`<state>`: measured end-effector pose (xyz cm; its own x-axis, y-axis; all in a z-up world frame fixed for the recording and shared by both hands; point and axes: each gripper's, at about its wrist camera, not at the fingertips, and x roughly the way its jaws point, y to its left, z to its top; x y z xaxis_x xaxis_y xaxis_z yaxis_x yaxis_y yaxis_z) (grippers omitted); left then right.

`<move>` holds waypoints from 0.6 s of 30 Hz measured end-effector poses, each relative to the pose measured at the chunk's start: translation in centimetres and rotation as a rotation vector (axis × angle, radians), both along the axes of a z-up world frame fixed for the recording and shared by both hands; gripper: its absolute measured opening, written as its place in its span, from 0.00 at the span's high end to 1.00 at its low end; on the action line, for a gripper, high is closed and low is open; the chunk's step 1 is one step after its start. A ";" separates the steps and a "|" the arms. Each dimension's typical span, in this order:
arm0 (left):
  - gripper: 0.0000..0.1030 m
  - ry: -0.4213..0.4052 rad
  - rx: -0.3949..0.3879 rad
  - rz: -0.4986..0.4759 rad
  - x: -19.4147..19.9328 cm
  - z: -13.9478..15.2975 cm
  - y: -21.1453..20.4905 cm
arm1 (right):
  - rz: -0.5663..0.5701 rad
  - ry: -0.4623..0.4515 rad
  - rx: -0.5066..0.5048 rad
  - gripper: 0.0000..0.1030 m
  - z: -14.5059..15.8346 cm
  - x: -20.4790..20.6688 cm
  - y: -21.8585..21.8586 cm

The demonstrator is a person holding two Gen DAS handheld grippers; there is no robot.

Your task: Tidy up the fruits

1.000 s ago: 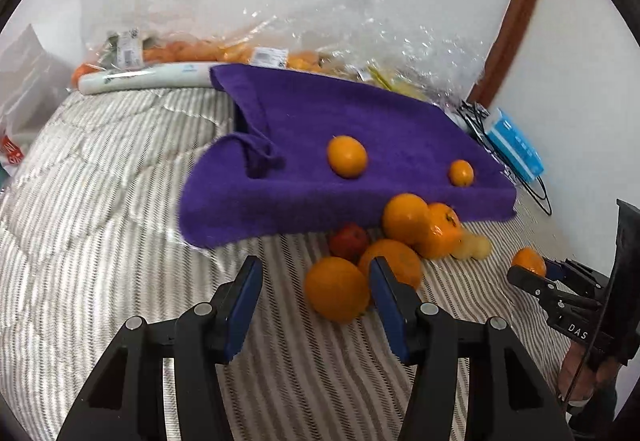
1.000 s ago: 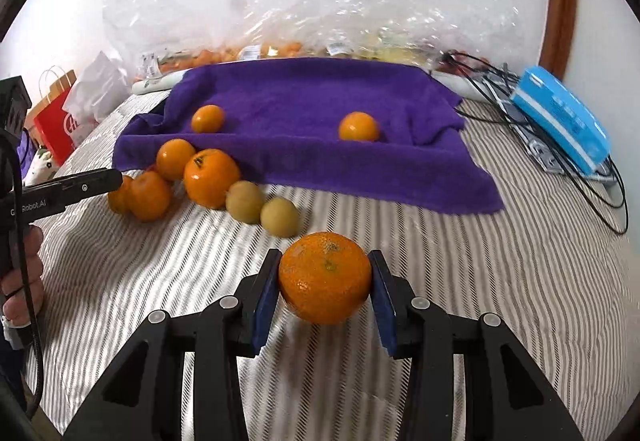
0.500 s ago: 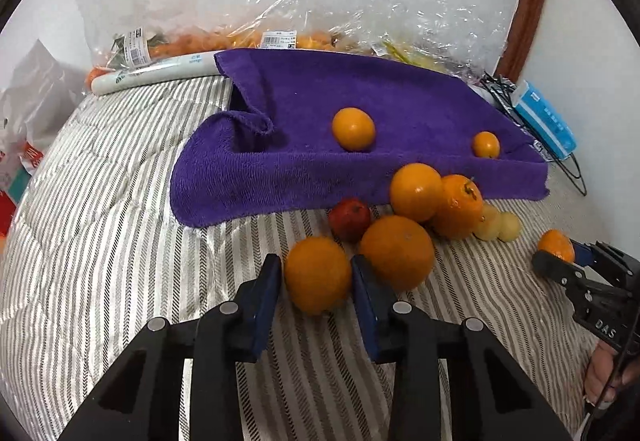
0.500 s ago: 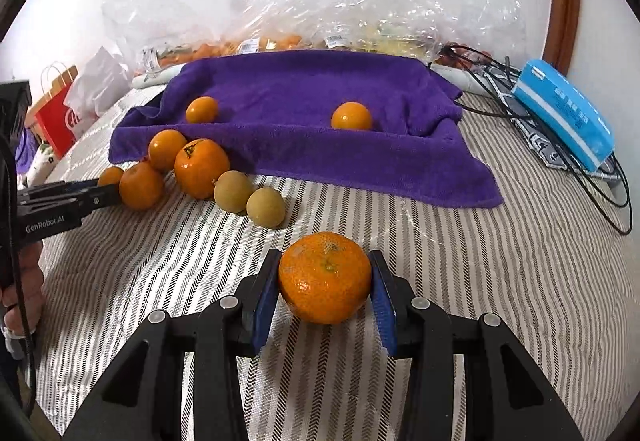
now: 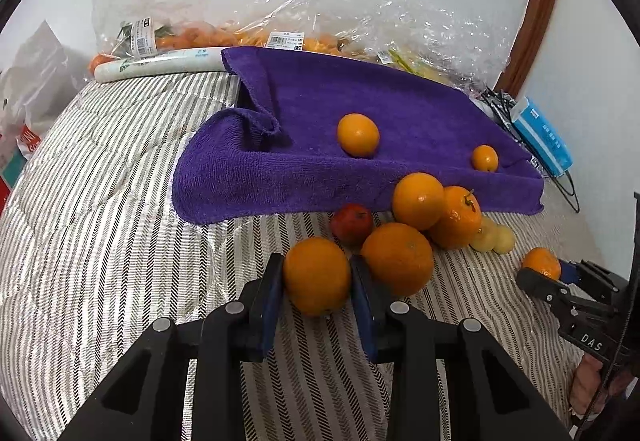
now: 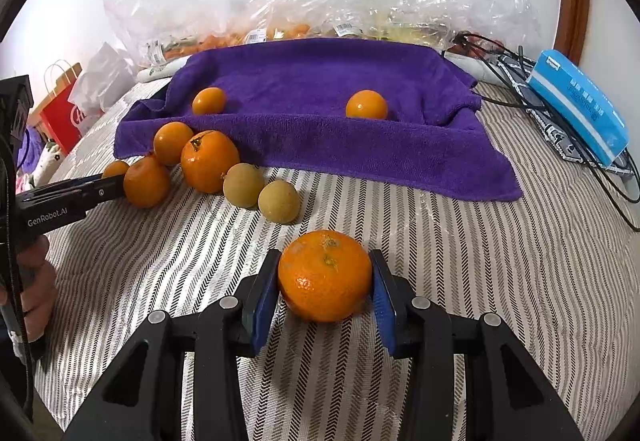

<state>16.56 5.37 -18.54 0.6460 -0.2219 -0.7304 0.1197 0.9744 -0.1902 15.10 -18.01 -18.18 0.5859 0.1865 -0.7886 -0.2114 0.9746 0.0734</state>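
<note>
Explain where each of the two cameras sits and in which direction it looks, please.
Left wrist: sits on the left claw, looks down along it at the orange it grips, with the purple towel behind; the right claw shows at the right edge.
Right wrist: sits on the right claw, which grips a mandarin; the left claw and a hand show at the left.
Both share the towel and the striped bedcover.
</note>
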 end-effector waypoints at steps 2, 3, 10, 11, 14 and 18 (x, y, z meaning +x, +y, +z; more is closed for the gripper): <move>0.70 0.000 -0.027 0.003 0.0 0.0 0.3 | 0.000 -0.001 -0.008 0.58 0.0 0.0 0.1; 0.70 -0.001 -0.042 0.005 0.0 -0.1 0.5 | 0.001 -0.002 -0.014 0.58 0.0 0.0 0.2; 0.70 -0.046 -0.099 0.015 -0.5 0.4 1.4 | 0.000 -0.011 0.009 0.59 0.1 -0.2 -0.2; 0.70 -0.057 -0.103 0.018 -0.7 0.5 1.4 | -0.002 -0.021 0.008 0.59 0.2 -0.3 -0.2; 0.70 -0.090 -0.104 0.013 -1.1 1.0 1.4 | 0.010 -0.056 0.008 0.59 0.7 -0.7 -0.1; 0.70 -0.130 -0.088 0.000 -1.6 1.5 1.0 | -0.002 -0.073 0.035 0.59 1.0 -0.9 -0.7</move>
